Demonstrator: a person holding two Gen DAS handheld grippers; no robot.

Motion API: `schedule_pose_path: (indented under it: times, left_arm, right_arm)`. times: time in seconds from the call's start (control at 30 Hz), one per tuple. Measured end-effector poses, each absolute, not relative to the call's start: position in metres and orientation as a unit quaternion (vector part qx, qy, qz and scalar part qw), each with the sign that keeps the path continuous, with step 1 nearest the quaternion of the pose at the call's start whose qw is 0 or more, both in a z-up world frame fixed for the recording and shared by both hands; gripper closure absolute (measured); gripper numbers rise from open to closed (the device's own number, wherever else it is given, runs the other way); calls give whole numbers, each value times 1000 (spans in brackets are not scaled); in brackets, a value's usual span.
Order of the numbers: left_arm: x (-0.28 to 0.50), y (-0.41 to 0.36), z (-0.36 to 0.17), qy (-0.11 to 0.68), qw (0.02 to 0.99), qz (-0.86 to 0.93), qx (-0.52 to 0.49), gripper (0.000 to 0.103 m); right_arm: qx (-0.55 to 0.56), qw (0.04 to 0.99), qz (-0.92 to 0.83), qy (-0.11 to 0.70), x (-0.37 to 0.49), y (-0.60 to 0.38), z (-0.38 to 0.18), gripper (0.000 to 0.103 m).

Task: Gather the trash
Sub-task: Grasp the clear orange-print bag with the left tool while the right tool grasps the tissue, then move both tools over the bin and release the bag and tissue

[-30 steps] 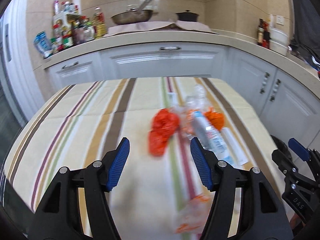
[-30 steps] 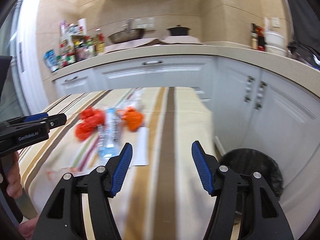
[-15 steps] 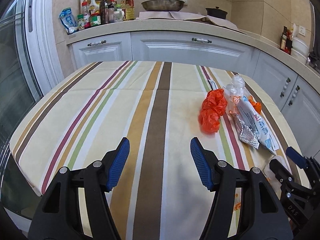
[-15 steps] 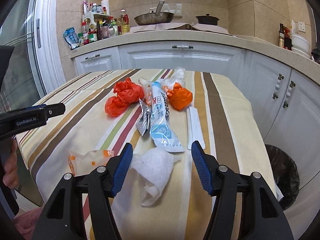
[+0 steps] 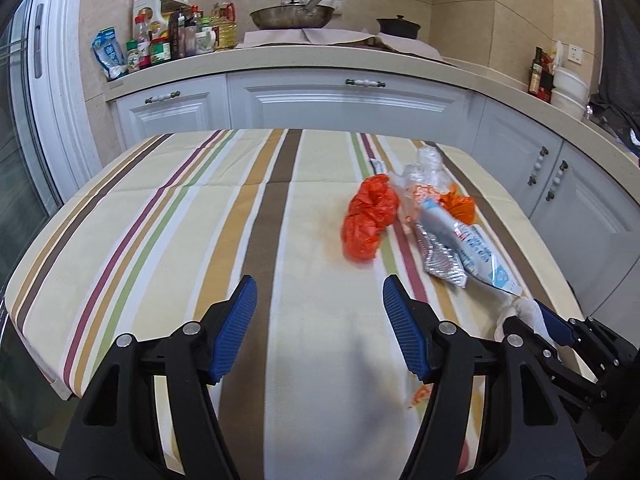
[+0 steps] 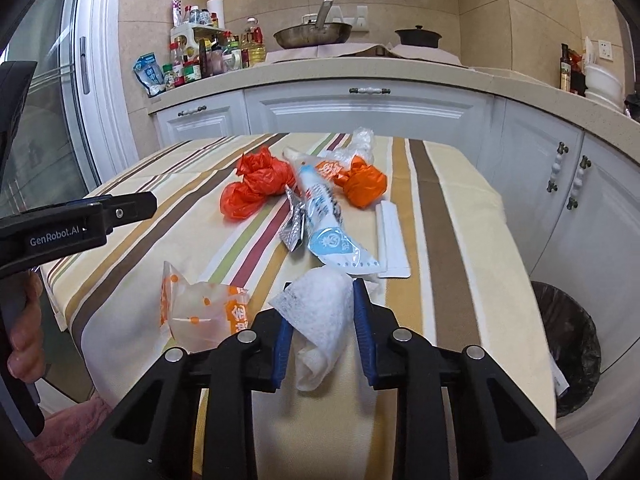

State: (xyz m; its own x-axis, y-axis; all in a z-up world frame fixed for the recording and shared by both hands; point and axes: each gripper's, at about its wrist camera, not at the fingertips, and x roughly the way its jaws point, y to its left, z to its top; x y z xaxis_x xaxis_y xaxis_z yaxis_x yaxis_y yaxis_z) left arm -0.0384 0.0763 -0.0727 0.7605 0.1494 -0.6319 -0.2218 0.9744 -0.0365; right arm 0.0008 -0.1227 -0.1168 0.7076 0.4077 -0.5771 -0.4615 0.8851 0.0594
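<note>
**Tissue pickup at near edge of table**

Fingers of the left gripper [image 5: 316, 320] stood wide, holding nothing, over bare cloth. Right gripper [image 6: 322, 328] had closed narrow on the white tissue [image 6: 320, 312] at the table's [image 6: 452, 240] near edge. Judgement: firm squeeze, lift straight, carry right to the bin [image 6: 568, 348]. Striped tablecloth; remaining wrappers [image 6: 320, 208] mid-table; white cabinets behind.

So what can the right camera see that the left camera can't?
Only the right camera shows the trash bin on the floor, the flat white packet, and the right gripper shut on the white tissue. Only the left camera shows the left gripper open, holding nothing. Both show the striped tablecloth, the red bag and the frying pan.
</note>
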Motion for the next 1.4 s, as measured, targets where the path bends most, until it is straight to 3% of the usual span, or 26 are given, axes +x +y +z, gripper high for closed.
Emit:
schedule_pose_path:
  times: [0.33, 0.8, 0.87, 0.97, 1.1, 1.4]
  left_arm:
    - [-45, 37, -68, 325, 944, 55, -35, 34]
    - [-43, 9, -104, 370, 929, 25, -18, 35]
    - [-44, 9, -105, 369, 929, 23, -20, 41]
    - [-45, 10, -107, 374, 927, 14, -24, 61]
    - [-48, 13, -108, 369, 929, 7, -31, 72]
    - [-53, 16, -98, 344, 938, 6, -31, 80]
  right_arm:
    - [-19, 933, 211, 291, -4, -153, -115, 74]
    - [8, 940, 187, 286, -6, -180, -115, 74]
    - [9, 940, 186, 287, -6, -179, -115, 74]
    - [8, 939, 187, 288, -6, -179, -116, 74]
    - [6, 939, 188, 289, -6, -178, -117, 74]
    - [5, 940, 185, 287, -6, -175, -117, 74]
